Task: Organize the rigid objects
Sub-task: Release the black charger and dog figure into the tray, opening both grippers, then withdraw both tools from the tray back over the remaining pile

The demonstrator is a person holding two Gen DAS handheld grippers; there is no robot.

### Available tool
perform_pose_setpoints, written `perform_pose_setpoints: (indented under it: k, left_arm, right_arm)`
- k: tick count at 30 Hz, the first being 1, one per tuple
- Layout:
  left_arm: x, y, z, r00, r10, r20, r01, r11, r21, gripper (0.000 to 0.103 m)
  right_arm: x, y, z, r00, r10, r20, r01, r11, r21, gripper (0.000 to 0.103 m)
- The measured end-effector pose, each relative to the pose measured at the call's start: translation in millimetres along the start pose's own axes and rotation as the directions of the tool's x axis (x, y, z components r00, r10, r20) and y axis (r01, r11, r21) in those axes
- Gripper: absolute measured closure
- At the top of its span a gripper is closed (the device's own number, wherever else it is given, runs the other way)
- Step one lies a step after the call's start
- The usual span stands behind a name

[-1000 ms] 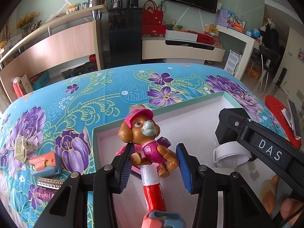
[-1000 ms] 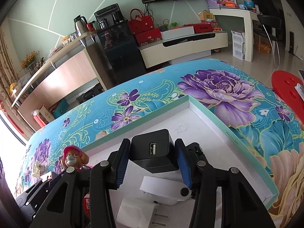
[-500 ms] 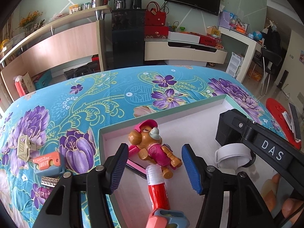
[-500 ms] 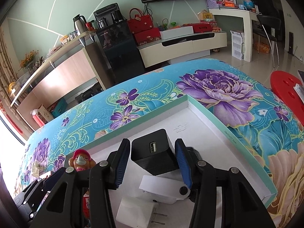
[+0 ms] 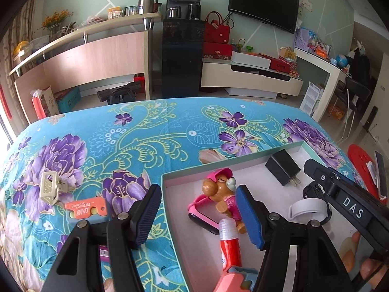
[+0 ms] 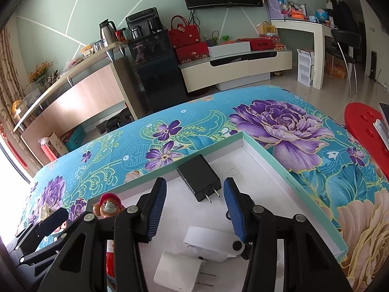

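A shallow white box with a teal rim (image 5: 231, 161) lies on the flowered cloth. My left gripper (image 5: 197, 194) hovers over its near left corner, jaws opening, pads touching nothing. The puppy toy with a pink cap (image 5: 220, 189) rests inside the box just ahead of the right pad, on a pink band (image 5: 201, 213). A red tube (image 5: 229, 243) lies below it. My right gripper (image 6: 194, 182) is open. The black charger (image 6: 198, 175) lies flat on the box floor ahead of its fingertips, prongs toward me, free of both pads.
A white charger (image 6: 180, 271) and a white band (image 5: 307, 209) also lie in the box. On the cloth left of the box are a beige clip (image 5: 49, 188) and an orange cutter (image 5: 86, 209). A red stool (image 6: 364, 124) stands past the table's right edge.
The left jaws spread and drew back up off the puppy toy, which stays in the box. The black charger left the right gripper's pads and now lies flat on the box floor.
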State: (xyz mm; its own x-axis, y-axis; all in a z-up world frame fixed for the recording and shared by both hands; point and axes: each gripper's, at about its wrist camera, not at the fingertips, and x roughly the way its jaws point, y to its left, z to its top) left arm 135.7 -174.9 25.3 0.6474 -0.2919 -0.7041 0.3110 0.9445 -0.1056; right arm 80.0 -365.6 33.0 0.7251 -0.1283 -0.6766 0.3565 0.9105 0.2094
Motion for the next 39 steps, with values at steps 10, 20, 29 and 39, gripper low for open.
perform_pose_setpoints:
  k: [10, 20, 29, 39]
  left_arm:
    - [-1, 56, 1, 0.987, 0.162, -0.02, -0.163, 0.976, -0.141, 0.025]
    - [3, 100, -8, 0.955, 0.286, -0.078, -0.296, 0.915, -0.275, 0.0]
    - [9, 109, -14, 0.936, 0.33, -0.118, -0.351, 0.893, -0.281, 0.0]
    - [10, 119, -17, 0.927, 0.343, -0.151, -0.374, 0.873, -0.314, 0.0]
  right_arm:
    - [7, 22, -6, 0.999, 0.03, -0.034, -0.032, 0.998, -0.052, 0.053]
    - [12, 58, -15, 0.998, 0.035, -0.058, -0.044, 0.986, -0.16, 0.047]
    - [18, 67, -19, 0.997, -0.001, -0.078, -0.015, 0.98, -0.2, 0.026]
    - [20, 63, -19, 0.997, -0.02, -0.08, 0.005, 0.983, -0.183, 0.019]
